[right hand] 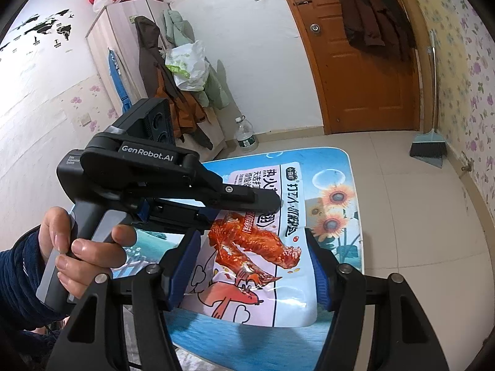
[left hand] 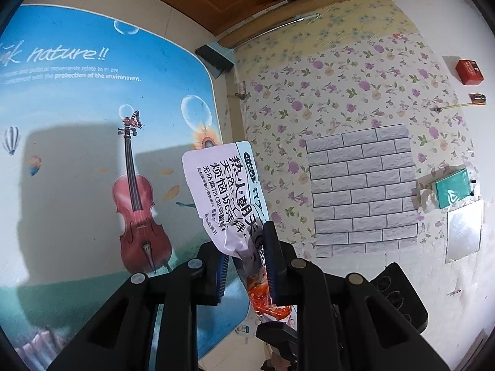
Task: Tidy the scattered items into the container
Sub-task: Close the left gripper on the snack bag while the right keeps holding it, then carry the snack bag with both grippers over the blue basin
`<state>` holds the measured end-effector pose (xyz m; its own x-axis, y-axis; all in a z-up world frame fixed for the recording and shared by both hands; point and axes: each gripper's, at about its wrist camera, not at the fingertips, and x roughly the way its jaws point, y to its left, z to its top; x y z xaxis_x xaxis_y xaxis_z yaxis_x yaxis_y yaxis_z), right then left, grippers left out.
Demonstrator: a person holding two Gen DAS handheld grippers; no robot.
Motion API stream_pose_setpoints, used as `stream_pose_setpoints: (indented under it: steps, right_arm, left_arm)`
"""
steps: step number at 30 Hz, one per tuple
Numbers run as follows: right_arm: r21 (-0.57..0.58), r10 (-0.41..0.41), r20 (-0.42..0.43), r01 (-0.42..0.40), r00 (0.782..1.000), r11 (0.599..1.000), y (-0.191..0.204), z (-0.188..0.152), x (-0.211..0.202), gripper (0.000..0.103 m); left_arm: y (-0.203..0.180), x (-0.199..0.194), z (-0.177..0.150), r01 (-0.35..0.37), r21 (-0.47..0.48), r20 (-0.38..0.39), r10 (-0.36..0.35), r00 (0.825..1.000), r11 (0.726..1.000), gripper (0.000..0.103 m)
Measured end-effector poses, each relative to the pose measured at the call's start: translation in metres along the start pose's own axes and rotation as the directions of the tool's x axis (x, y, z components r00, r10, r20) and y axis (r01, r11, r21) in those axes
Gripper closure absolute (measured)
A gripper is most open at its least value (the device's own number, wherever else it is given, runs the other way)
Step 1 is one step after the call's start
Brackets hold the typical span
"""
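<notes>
A white snack packet (right hand: 247, 266) printed with a red chicken wing hangs above the blue picture-printed table (right hand: 337, 167). My right gripper (right hand: 252, 262) straddles its lower half, blue pads (right hand: 182, 266) pressing on both side edges. My left gripper (right hand: 275, 201), held by a hand, pinches the packet near its upper part. In the left wrist view the packet (left hand: 216, 185) stands up edge-on between the fingers of the left gripper (left hand: 247, 247), which is shut on it. No container shows in either view.
A broom and dustpan (right hand: 428, 148) lean on the floral wall right of the wooden door (right hand: 365, 77). A water bottle (right hand: 246, 137) stands on the floor by a wardrobe hung with clothes. A teal box (left hand: 453, 187) and a red box (left hand: 468, 72) sit on the wall.
</notes>
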<state>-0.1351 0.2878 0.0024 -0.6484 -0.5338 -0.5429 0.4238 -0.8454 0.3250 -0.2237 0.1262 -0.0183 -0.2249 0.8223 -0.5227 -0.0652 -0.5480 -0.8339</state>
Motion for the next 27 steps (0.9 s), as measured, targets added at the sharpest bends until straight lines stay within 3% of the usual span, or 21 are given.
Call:
stream_pose_setpoints:
  steps: [14, 27]
  right_arm:
    - [-0.074, 0.012, 0.028, -0.010, 1.000, 0.997, 0.052, 0.011, -0.018, 0.037]
    - [-0.188, 0.072, 0.043, -0.063, 0.996, 0.980, 0.143, 0.021, -0.019, 0.037]
  left_arm:
    - [-0.008, -0.062, -0.021, 0.032, 0.031, 0.073, -0.035, 0.997, 0.999, 0.084]
    - [0.002, -0.157, -0.049, 0.035, 0.039, 0.197, -0.042, 0.979, 0.999, 0.084]
